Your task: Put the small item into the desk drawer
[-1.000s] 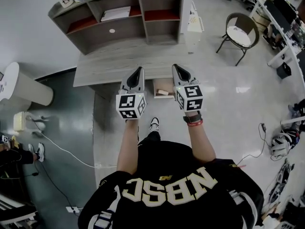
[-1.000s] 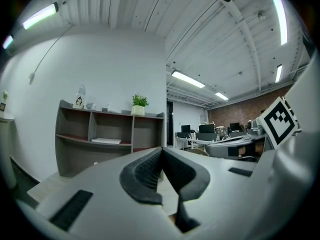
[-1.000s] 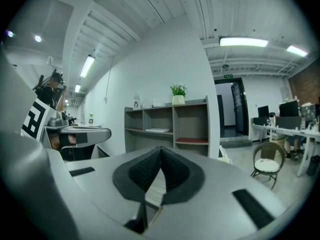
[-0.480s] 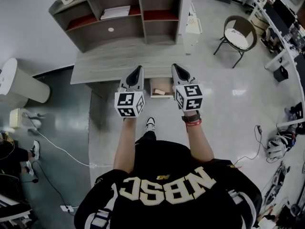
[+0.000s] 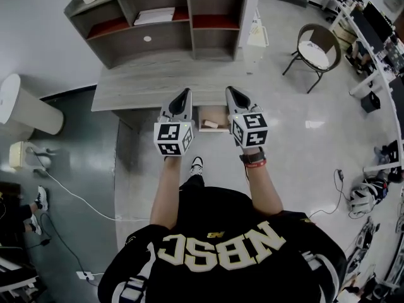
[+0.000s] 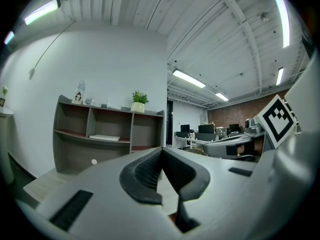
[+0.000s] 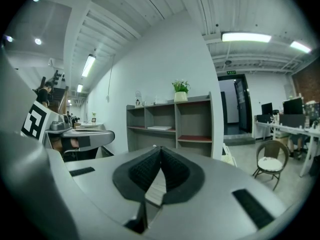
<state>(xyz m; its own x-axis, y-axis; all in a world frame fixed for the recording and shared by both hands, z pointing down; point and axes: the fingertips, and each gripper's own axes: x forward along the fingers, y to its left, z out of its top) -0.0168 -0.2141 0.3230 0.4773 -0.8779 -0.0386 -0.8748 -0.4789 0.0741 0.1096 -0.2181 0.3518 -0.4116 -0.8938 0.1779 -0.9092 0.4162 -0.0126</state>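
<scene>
Bright, even indoor light falls from ceiling strip lights (image 7: 246, 37). Right of the desk (image 5: 151, 84), the glossy floor (image 5: 303, 144) carries a white glare patch; under the desk lies soft shadow. Gripper views bend strongly, with black corners and slightly soft foregrounds.

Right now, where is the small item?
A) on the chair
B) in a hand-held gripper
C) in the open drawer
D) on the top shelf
C: the small item lies inside the open drawer, which sticks out from under the desk.
</scene>
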